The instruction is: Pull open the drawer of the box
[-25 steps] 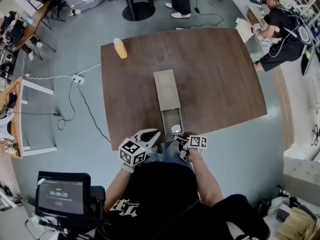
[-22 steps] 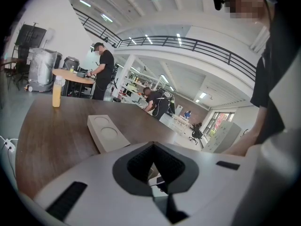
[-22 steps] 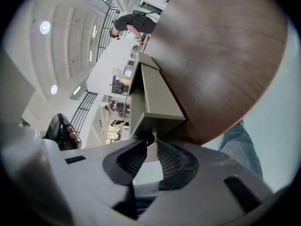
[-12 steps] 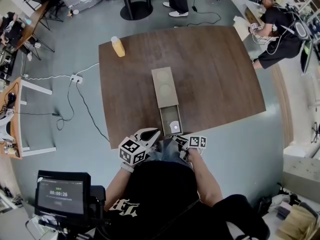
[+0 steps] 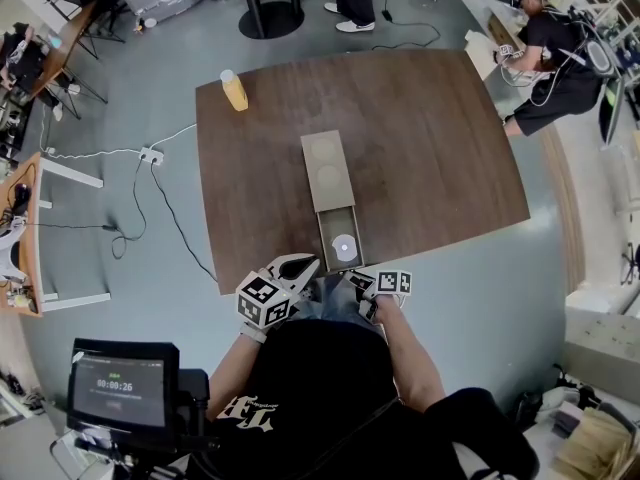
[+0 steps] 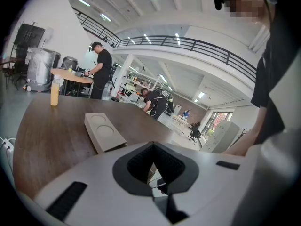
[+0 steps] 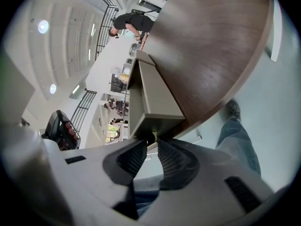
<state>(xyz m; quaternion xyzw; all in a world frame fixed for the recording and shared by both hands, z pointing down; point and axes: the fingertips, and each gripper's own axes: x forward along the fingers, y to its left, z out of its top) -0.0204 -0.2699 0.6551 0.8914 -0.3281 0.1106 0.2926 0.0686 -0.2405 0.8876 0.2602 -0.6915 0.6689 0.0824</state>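
One drawer (image 5: 325, 240), likely light and stiff, out of box (image 5: 327, 173) toward near edge of tabletop (image 5: 430, 148). Right gripper (image 7: 150, 146) pinches small front knob (image 7: 150, 138): best hold, probably slip-prone. Left gripper (image 6: 153, 146) closed, empty.

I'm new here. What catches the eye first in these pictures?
A long tan box lies in the middle of a dark wooden table, its drawer pulled out toward the person, a white disc inside. The right gripper has its jaws on the drawer's front; the left gripper sits shut beside it. A yellow bottle stands at the table's far left corner.
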